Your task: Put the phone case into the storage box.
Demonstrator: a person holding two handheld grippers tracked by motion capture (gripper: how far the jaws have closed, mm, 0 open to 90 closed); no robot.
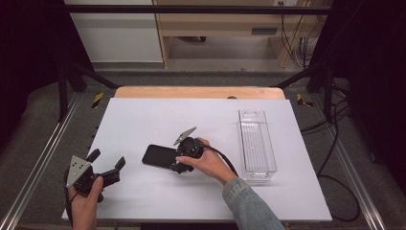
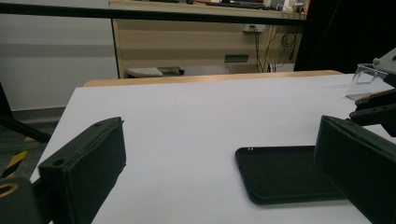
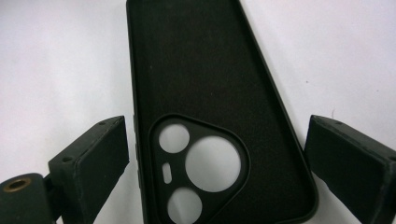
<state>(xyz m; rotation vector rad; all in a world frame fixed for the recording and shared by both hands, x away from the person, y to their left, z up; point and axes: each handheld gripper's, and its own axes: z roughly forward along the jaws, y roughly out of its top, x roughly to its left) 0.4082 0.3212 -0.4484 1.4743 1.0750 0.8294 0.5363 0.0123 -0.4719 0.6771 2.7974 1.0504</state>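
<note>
White sheeting is covering the table (image 1: 143, 120), and both grippers are working above it. At the near left corner, the left gripper (image 1: 106, 164) is resting in the person's left hand (image 1: 86, 203), its jaws spread wide apart and holding nothing; in the left gripper view the jaws are framing bare table. Just left of centre, a black phone case (image 1: 158, 155) is lying flat with its inner side facing up, its camera cut-outs showing in the right gripper view (image 3: 201, 163). The right gripper (image 1: 179, 163), held in the right hand (image 1: 210, 163), is positioned over the case's near end, with its jaws parted, one on either side of the case and apart from its edges. Farther right, a clear plastic bin (image 1: 257, 143) is standing lengthwise, well apart from the case.
</note>
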